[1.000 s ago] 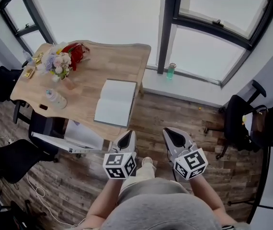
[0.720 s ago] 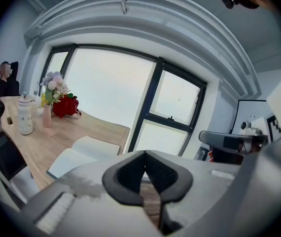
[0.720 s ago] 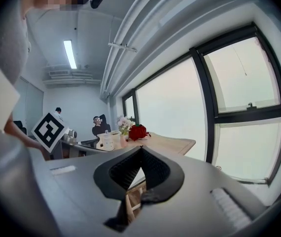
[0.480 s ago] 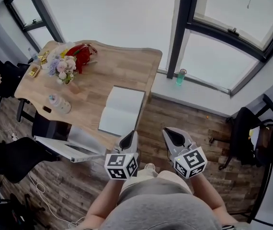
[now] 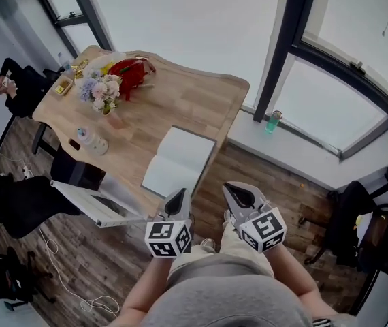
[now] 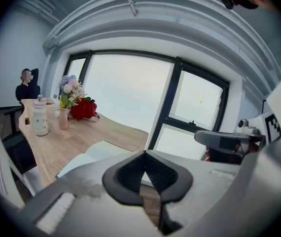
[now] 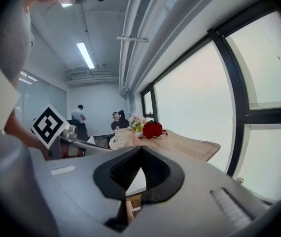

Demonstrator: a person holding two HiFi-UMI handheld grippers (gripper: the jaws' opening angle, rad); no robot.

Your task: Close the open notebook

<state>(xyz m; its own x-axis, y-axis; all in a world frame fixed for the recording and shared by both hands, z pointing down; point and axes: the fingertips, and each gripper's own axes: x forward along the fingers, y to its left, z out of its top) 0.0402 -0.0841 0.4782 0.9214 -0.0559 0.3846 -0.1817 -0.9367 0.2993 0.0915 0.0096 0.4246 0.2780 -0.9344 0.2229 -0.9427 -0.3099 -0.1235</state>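
Both jaw pairs are shut tip to tip with nothing between them: the left gripper [image 6: 144, 157] and right gripper [image 7: 141, 153] each show only the hollow behind the touching tips. In the head view the left gripper [image 5: 178, 197] and right gripper [image 5: 239, 196] sit side by side in front of the person's torso, marker cubes toward the body and tips pointing at the near edge of the table [image 5: 194, 101]. Neither touches anything. The notebook [image 5: 179, 162] lies open and flat on the wooden top, at the near corner on the window side, blank white pages up, just ahead of the left gripper's tips and apart from them. The left gripper view shows the same open notebook [image 6: 84, 161] right past the jaws. Farther along the table are a clear bottle [image 5: 92, 140], a small vase [image 5: 116, 120] with a flower bunch [image 5: 100, 89], and a red item [image 5: 132, 69] behind the flowers. A seated person [image 5: 21, 87] is at the far end. A dark chair [image 5: 78, 173] is tucked against the table's left side. A green bottle [image 5: 271, 121] stands on the window sill, well apart from the table. Floor is wood plank.
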